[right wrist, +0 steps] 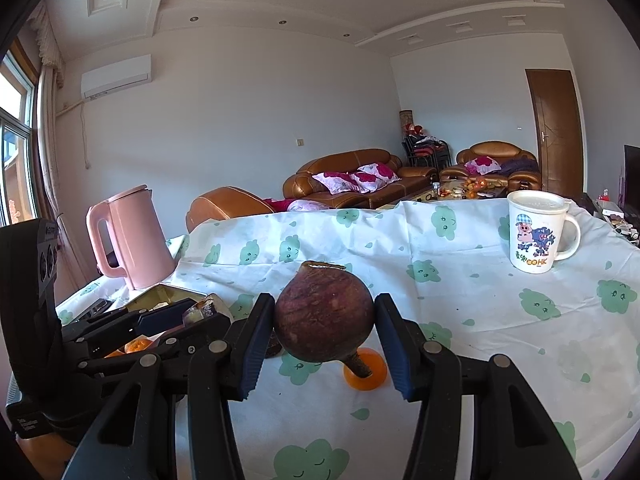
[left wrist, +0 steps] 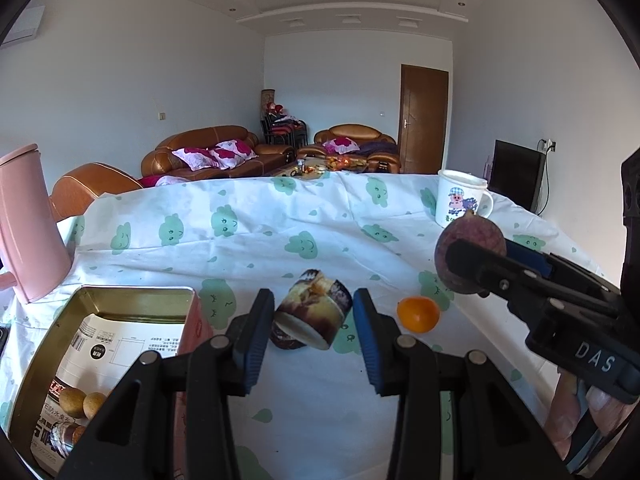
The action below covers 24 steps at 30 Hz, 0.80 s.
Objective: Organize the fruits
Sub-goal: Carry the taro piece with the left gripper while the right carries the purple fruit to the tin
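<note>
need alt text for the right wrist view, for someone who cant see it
The right gripper holds a round dark purple fruit above a table with a green-patterned white cloth. A small orange fruit lies beneath it, a pink kettle stands at left and a cartoon mug at right.

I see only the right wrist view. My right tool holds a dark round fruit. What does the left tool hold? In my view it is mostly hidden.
Observer: The left tool is shut on a patterned tape roll, not on a fruit.
Operator: Is something inside the tin box? I see only its edge.
Observer: Yes. The tin box holds two small brown fruits on a printed paper.
Operator: The orange is half hidden behind my dark fruit. Is it free?
Observer: The orange lies alone on the cloth, right of the left tool, touching nothing.
</note>
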Motion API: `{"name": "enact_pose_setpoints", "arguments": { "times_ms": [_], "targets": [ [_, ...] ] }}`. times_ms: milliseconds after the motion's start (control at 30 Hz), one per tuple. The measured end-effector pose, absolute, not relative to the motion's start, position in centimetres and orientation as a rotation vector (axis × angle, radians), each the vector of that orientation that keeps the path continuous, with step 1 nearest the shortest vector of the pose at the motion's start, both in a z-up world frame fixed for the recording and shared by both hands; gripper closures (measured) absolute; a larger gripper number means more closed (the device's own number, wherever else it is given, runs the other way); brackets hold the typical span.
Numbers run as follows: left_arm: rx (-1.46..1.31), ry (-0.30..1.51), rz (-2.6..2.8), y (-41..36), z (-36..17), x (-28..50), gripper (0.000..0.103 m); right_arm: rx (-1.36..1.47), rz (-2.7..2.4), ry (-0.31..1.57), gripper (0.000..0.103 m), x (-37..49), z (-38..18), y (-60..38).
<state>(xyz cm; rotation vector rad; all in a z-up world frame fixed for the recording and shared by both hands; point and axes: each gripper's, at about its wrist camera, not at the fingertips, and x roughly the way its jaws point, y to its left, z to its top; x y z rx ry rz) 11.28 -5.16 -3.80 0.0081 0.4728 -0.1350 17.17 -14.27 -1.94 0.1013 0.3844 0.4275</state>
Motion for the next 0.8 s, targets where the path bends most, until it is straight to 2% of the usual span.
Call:
{"name": "enact_pose_setpoints", "arguments": {
  "times_ms": [567, 800],
  "targets": [
    [-0.002, 0.397, -0.116, -4.9, -3.3, 9.9, 0.060, 0.042, 0.433, 0.353, 0.050, 16.3, -1.6, -13.4],
    [-0.021, 0.393, -0.100, -2.8, -2.9, 9.3, 0.060, 0.041, 0.500, 0.420, 0.050, 17.5, -1.7, -11.1]
  ]
}}
